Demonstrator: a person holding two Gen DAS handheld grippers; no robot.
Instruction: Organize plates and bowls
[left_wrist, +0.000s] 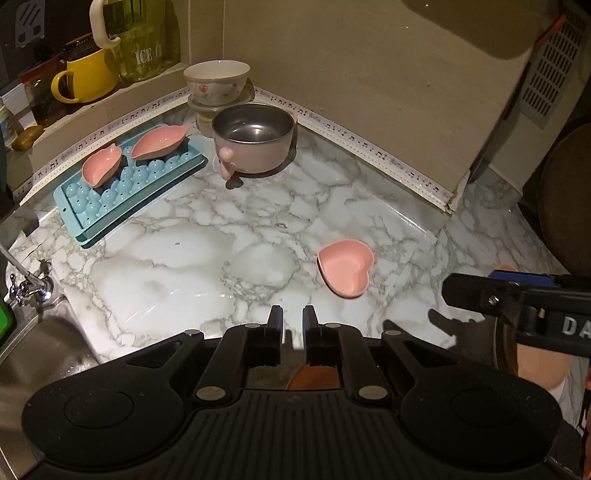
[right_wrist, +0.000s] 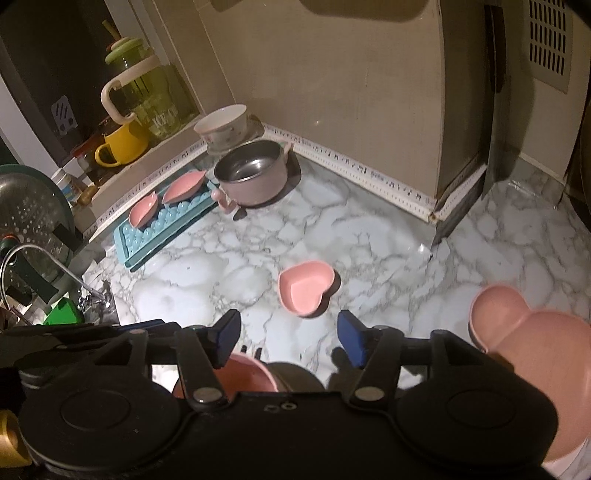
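Note:
A pink heart-shaped dish (left_wrist: 345, 267) (right_wrist: 306, 291) lies alone on the marble counter (left_wrist: 192, 251), just ahead of both grippers. My left gripper (left_wrist: 293, 321) hovers above the counter, shut, with nothing between its black fingers. My right gripper (right_wrist: 290, 334) stands open, and the gap between its blue pads (right_wrist: 351, 336) holds nothing. Under it a pink bowl (right_wrist: 247, 373) shows partly. A pink rounded-ear plate (right_wrist: 524, 339) sits at the right. Two pink leaf dishes (left_wrist: 160, 142) (left_wrist: 101, 168) rest on a blue ice tray (left_wrist: 110, 206). A steel-lined pink pot (left_wrist: 255, 142) and a floral bowl (left_wrist: 216, 83) on a stack stand in the corner.
A sink (left_wrist: 37, 350) with a tap (left_wrist: 29, 286) lies at the left. A yellow mug (left_wrist: 88, 75) and a green pitcher (left_wrist: 144, 40) stand on the ledge. A steel colander (right_wrist: 26, 210) hangs over the sink. A vented appliance (left_wrist: 550, 74) stands at the right.

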